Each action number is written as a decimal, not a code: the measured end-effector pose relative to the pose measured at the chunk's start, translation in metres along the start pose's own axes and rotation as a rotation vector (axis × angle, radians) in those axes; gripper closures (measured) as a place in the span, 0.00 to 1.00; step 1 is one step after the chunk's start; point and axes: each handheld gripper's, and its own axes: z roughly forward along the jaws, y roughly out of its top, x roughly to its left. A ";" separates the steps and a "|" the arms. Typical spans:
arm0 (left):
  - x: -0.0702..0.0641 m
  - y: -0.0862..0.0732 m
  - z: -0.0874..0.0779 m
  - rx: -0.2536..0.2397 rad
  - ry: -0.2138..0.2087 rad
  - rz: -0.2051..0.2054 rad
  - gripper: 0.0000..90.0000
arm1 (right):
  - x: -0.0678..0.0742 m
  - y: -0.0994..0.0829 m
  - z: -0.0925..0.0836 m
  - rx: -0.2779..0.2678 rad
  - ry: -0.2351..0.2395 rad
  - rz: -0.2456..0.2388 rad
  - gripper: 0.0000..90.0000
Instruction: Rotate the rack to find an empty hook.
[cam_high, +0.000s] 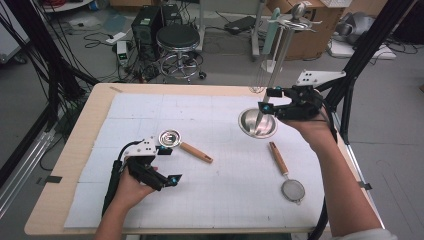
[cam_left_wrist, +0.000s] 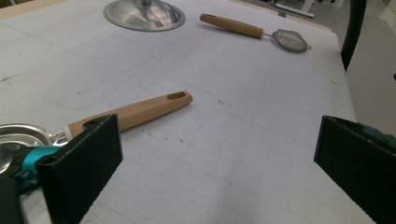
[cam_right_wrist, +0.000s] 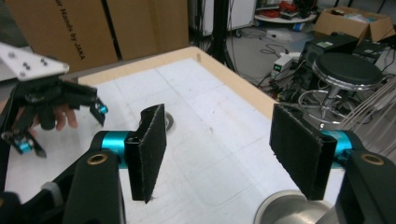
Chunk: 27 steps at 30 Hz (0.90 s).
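High view: my right gripper (cam_high: 266, 100) hangs released over the stand (cam_high: 258, 123), apparently having just let it go, while my left gripper (cam_high: 169, 165), jaws spread and empty, waits beside the ladle (cam_high: 184, 144).

black stool (cam_high: 177, 37), computer tower (cam_high: 146, 25), cardboard box (cam_high: 315, 25) behind table.

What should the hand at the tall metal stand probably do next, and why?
Probably lift the right gripper away from the stand's round base: its jaws are open with nothing between them. A likely next target is the wooden-handled strainer lying nearby on the white mat.
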 end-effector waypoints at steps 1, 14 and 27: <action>0.000 0.000 0.000 0.000 0.001 0.000 0.02 | 0.002 -0.004 0.001 0.005 0.002 0.001 0.39; 0.000 0.000 0.000 -0.001 0.000 0.001 0.02 | 0.011 -0.057 0.004 0.006 0.035 0.046 0.35; 0.001 -0.001 0.001 0.005 0.003 -0.003 0.02 | 0.028 -0.102 0.002 -0.005 0.029 0.067 0.30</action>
